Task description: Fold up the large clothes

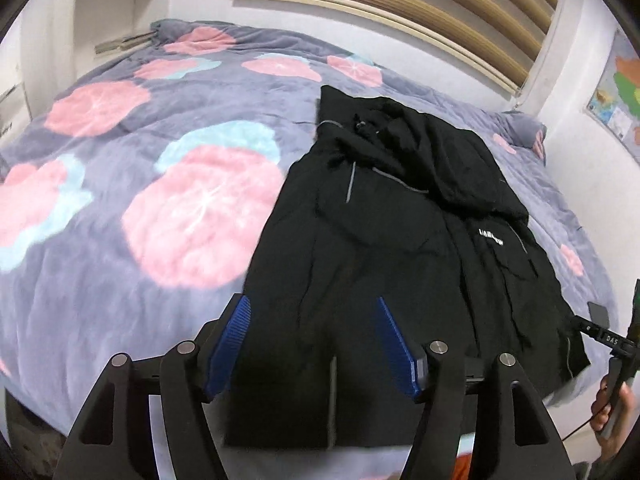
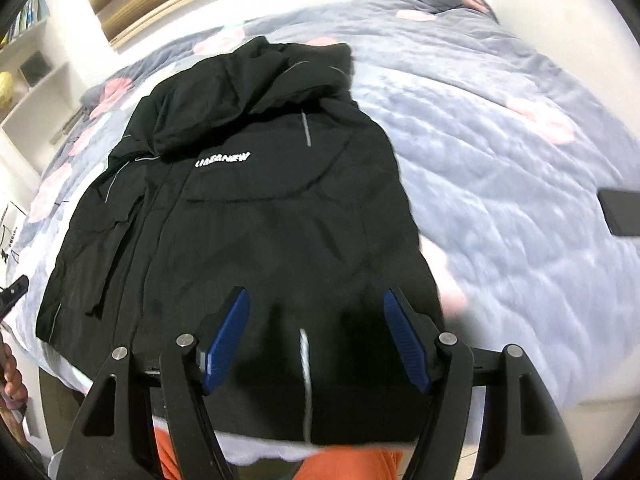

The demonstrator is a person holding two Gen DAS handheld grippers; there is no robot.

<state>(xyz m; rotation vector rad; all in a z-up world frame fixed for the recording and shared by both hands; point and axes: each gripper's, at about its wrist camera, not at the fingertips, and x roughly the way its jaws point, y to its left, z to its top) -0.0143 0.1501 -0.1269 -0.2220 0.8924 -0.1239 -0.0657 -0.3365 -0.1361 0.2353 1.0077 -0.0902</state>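
The black hooded jacket of thin crinkled fabric [image 1: 400,240] is lying flat on the grey-lilac fleece bedspread with pink and pale blue round blotches [image 1: 140,200]. Its hood is pointing to the far side of the bed and its hem is hanging at the near edge. Its long axis is therefore running straight away from both tools, near to far.

The left gripper with blue ribbed pads [image 1: 314,348] is hovering over the near left part of the hem. Its jaws are standing wide, and no cloth is being pinched between them. The right gripper [image 2: 316,344], of the same make, is hovering over the near right part of the hem, likewise wide and holding nothing.

Both sleeves appear to be already turned in over the body, so the garment is lying as a long narrow panel. The white lettering [image 2: 223,159] is showing on the chest.

In my judgement the hem is the nearest edge to each tool, and neither hand is clearly the nearer. The coming move is likely depending on seizing the two hem corners and carrying them toward the hood.
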